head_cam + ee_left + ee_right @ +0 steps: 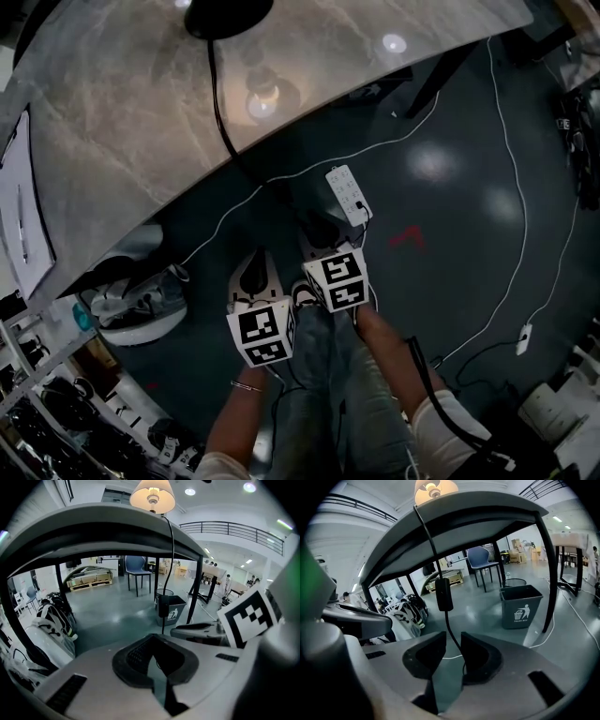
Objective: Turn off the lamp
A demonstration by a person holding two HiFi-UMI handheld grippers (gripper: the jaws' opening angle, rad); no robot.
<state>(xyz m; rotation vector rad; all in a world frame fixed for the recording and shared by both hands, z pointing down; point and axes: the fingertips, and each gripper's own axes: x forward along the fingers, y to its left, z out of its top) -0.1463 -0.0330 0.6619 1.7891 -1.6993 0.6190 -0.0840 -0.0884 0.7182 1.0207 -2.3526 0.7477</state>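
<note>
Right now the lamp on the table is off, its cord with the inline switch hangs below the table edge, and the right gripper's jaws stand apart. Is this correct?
Not quite: the lamp is on; its shade glows in the right gripper view. The rest holds: cord and inline switch hang below the table edge, right gripper jaws apart.

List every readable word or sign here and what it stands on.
"TRASH BOX", as best it reads, under a litter pictogram: grey bin.
The bin's print in the left gripper view: too small to read.
Marker cubes: black-and-white squares only, no words.
</note>
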